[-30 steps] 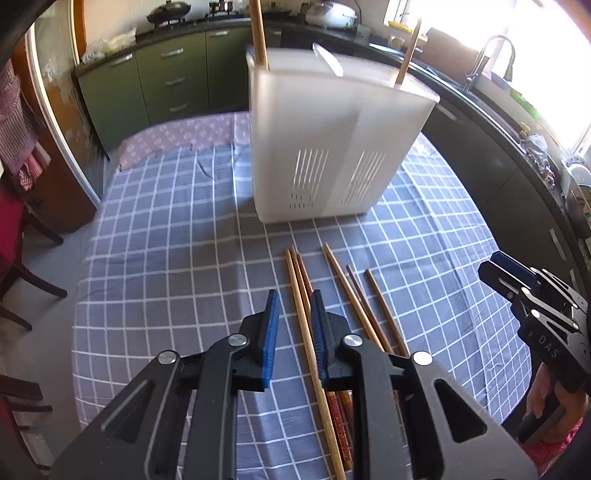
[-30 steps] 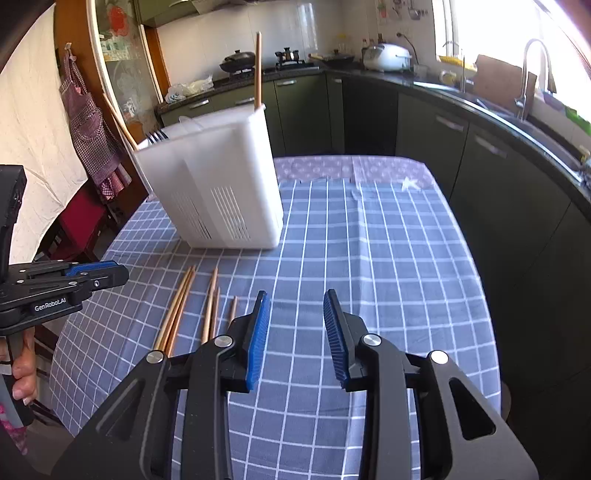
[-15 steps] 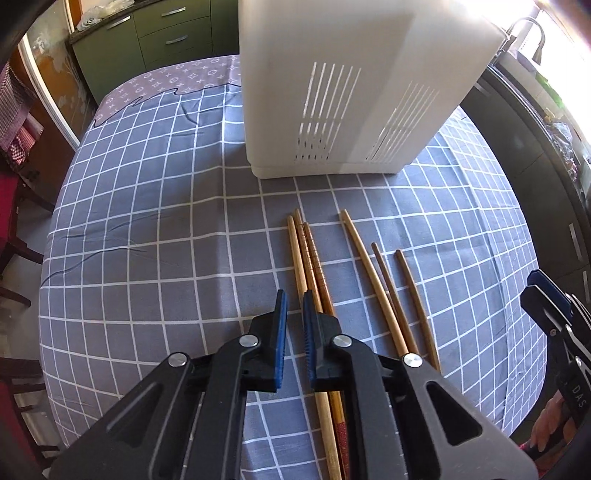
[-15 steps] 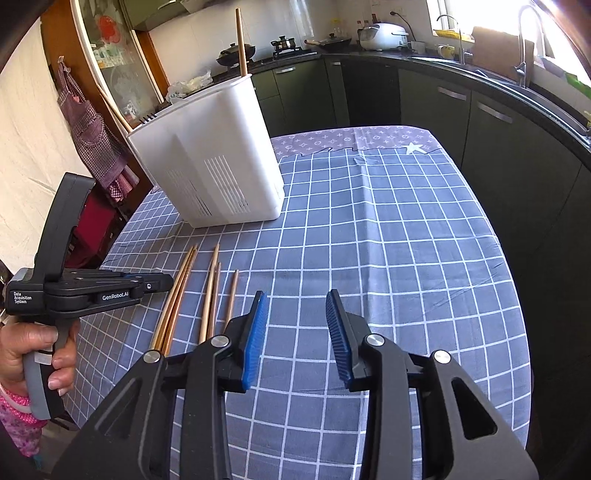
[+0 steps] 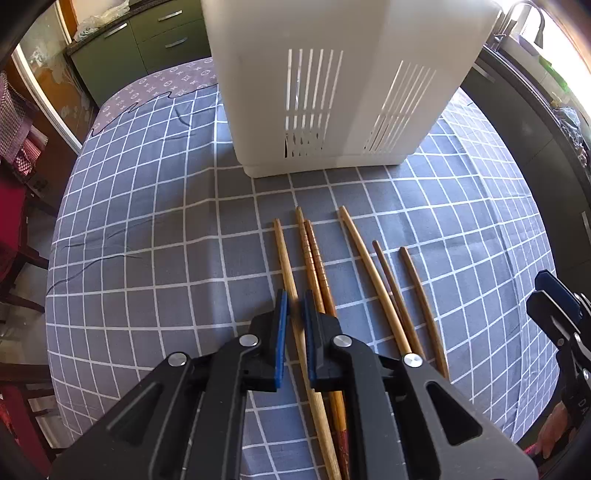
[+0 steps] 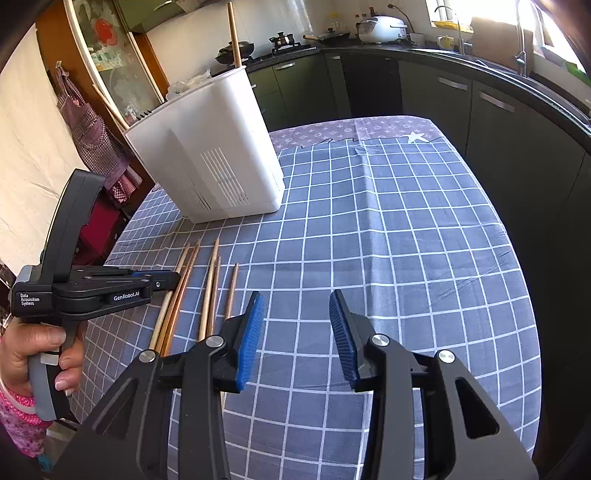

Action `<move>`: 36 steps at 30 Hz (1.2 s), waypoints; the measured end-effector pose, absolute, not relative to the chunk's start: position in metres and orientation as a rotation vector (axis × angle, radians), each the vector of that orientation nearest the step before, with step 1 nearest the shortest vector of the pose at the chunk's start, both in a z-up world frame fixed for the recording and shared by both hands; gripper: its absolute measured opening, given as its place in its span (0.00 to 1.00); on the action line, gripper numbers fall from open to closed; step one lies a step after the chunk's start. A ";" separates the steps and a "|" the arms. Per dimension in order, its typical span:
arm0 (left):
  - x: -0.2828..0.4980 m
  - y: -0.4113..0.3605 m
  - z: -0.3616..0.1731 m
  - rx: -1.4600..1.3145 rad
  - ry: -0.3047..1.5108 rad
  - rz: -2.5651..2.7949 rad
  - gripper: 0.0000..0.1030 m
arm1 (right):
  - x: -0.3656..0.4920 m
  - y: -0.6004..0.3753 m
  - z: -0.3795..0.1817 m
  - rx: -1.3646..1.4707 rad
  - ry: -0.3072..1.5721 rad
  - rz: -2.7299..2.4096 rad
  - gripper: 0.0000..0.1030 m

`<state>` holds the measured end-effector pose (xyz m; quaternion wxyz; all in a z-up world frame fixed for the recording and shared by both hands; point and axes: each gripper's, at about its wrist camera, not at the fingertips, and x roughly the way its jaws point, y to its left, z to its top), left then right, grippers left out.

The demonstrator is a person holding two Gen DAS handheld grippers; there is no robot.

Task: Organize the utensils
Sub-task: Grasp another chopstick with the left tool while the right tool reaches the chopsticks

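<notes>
Down on the checked tablecloth six wooden chopsticks lie in a loose fan, tips pointing toward twelve o'clock at the white slotted utensil caddy standing just beyond them. The left gripper sits low over the leftmost chopstick, its blue pads drawn narrow on either side of the shaft; whether they already pinch it I cannot tell, as a sliver of gap seems to show. The pair of ribbed chopsticks lies just beside it at three o'clock, close enough to be nudged.

The right gripper hovers at about four o'clock of the bundle, fingers spread wide and holding nothing.

A chopstick like this looks light, stiff and smooth, so it will likely roll or pivot if pinched near one end. Taking it around mid-length, square across the shaft, seems the safest hold for tipping it upright into the caddy, where one chopstick already stands.
</notes>
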<state>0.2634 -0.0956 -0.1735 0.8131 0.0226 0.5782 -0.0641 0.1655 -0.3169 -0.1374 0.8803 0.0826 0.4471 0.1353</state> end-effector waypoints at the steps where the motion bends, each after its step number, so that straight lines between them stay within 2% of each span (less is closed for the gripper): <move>1: 0.264 -0.097 -0.174 0.049 1.233 -0.138 0.09 | 0.165 -0.316 -0.137 0.170 0.933 0.283 0.36; 8: 0.261 -0.079 -0.162 -0.010 1.198 -0.143 0.07 | 0.169 -0.309 -0.140 0.160 0.954 0.303 0.36; 21: 0.209 -0.056 -0.071 -0.013 0.853 -0.166 0.06 | 0.189 -0.248 -0.156 0.015 1.036 0.366 0.36; 29: 0.189 -0.054 -0.054 -0.003 0.776 -0.194 0.06 | 0.199 -0.222 -0.170 -0.087 1.077 0.326 0.25; 36: 0.174 -0.046 -0.045 -0.019 0.743 -0.227 0.06 | 0.204 -0.212 -0.176 -0.126 1.096 0.306 0.23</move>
